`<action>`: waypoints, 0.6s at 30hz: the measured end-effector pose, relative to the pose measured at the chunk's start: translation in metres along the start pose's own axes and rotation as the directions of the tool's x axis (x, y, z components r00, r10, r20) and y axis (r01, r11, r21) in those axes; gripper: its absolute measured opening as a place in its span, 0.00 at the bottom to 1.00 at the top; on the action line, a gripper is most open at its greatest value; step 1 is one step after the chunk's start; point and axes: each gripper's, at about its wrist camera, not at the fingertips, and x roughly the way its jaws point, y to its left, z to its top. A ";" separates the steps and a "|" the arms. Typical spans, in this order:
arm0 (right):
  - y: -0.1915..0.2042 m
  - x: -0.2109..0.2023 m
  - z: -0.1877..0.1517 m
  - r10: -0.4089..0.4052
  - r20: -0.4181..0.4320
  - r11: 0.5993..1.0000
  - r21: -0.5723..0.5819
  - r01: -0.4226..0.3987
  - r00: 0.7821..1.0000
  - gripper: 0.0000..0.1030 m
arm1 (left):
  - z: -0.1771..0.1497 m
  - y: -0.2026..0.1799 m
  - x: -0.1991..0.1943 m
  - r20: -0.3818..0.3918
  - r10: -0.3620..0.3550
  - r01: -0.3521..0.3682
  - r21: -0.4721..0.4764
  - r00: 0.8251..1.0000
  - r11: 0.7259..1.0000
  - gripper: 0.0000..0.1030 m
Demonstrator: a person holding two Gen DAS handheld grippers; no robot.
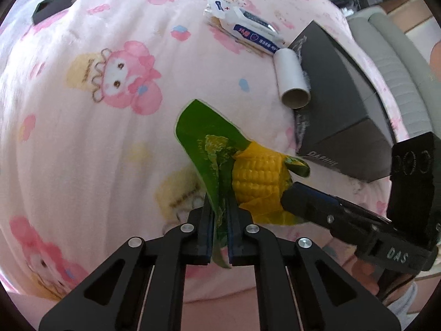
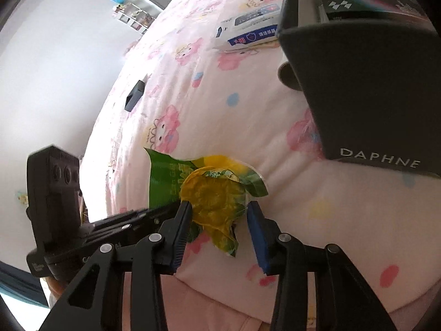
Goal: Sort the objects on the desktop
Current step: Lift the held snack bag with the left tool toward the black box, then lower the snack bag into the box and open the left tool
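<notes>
One corn packet [image 1: 242, 171], green wrapper with a yellow cob printed or showing through, is held above the pink cartoon-print blanket [image 1: 82, 110], just in front of the dark box [image 1: 339, 115]. Left gripper [image 1: 220, 220]: jaws closed tight on the green edge of the wrapper, film pinched between the pads. Right gripper [image 2: 217, 215]: jaws partly open and straddling the yellow end of the packet; the left pad touches the wrapper, the other pad stands clear of it, so no firm grip on that side. In the left wrist view the right gripper's body reads "DAS". Writing on the wrapper is too crumpled to read. One dark box, with "DAPHNE" in pale capitals on its near face; inside it, seen from the right wrist view, lies one black carton [image 2: 369, 0] with small white marks that cannot be read. One white cardboard tube [image 1: 292, 80] lies against the box's side. One white and blue wipes pack [image 1: 245, 27] lies beyond the tube; its label is in Chinese characters, not legible here. One small black block [image 1: 52, 5] lies well apart, at the far side of the blanket.
</notes>
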 end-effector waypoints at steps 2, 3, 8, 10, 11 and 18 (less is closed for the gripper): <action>0.004 -0.007 0.000 -0.017 0.002 1.000 -0.026 0.017 1.000 0.35 | -0.008 -0.004 -0.005 0.018 0.007 -0.007 0.008 1.000 1.000 0.04; 0.006 -0.012 0.000 -0.028 0.001 0.999 -0.042 0.028 1.000 0.35 | -0.012 -0.010 -0.008 0.024 0.031 -0.032 0.023 0.999 0.999 0.04; 0.015 -0.033 0.000 -0.041 0.038 0.996 -0.077 0.044 0.998 0.35 | -0.019 -0.050 -0.019 0.075 0.088 -0.097 0.118 0.993 0.988 0.04; 0.012 -0.049 0.002 -0.024 0.070 0.997 -0.067 0.028 0.997 0.35 | -0.016 -0.058 -0.023 0.081 0.059 -0.068 0.116 0.995 0.991 0.04; 0.013 -0.057 0.002 -0.013 0.083 0.997 -0.070 0.019 0.996 0.35 | -0.013 -0.063 -0.025 0.087 0.058 -0.068 0.122 0.995 0.990 0.04; 0.031 -0.108 0.012 -0.026 0.200 0.987 -0.150 0.057 0.979 0.35 | 0.015 -0.117 -0.054 0.169 0.022 -0.058 0.212 0.985 0.976 0.02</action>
